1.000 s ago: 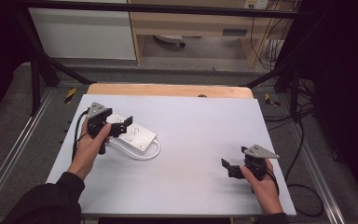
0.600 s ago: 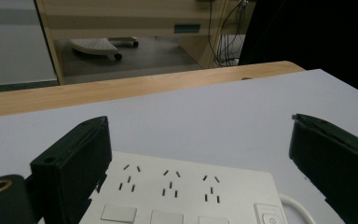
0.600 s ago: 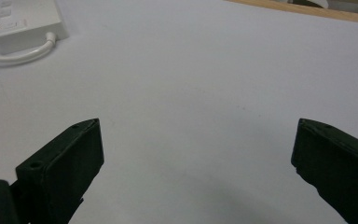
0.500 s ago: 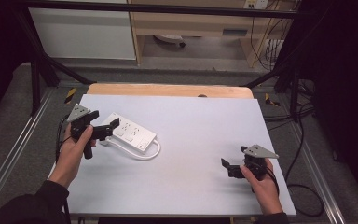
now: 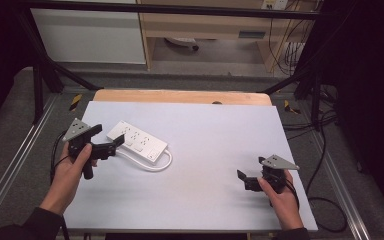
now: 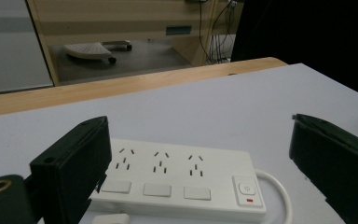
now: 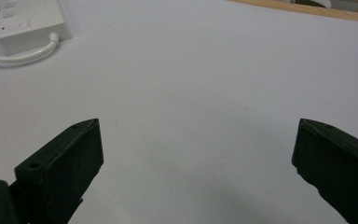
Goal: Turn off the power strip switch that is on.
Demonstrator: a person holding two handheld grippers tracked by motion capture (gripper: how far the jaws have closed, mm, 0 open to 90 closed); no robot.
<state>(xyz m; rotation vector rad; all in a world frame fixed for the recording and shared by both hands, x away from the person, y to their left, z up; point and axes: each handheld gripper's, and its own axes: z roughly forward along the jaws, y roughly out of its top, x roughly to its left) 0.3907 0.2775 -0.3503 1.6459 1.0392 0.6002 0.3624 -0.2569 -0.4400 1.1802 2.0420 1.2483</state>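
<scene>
The power strip (image 5: 137, 142) lies flat on the white bench (image 5: 210, 150), left of centre, w/ its white cable (image 5: 152, 164) looping from the near end. The left tool (image 5: 111, 146) sits at the strip's left end, jaws released and spread wide; in the left gripper view the strip (image 6: 177, 182) lies between and ahead of the jaws, not yet clamped, and contact w/ the left jaw cannot be confirmed. The right tool (image 5: 244, 180) rests near the bench's right front edge, well apart from the strip, jaws also released, holding nothing. Risks, as judged from this position: (1) the strip is wide and smooth-sided, so closing across it off-centre would likely pivot or skid it on the bench instead of gripping. (2) A jaw landing on the top face could press a rocker switch (image 6: 247, 190) or catch a socket opening. (3) Lifting by one end only would let the far end sag and the cable drag, which may twist the strip out of the jaws. (4) The loose cable loop could snag on a jaw during approach. Recommended: square the jaws to the long sides before closing; bring the right tool in for support.
</scene>
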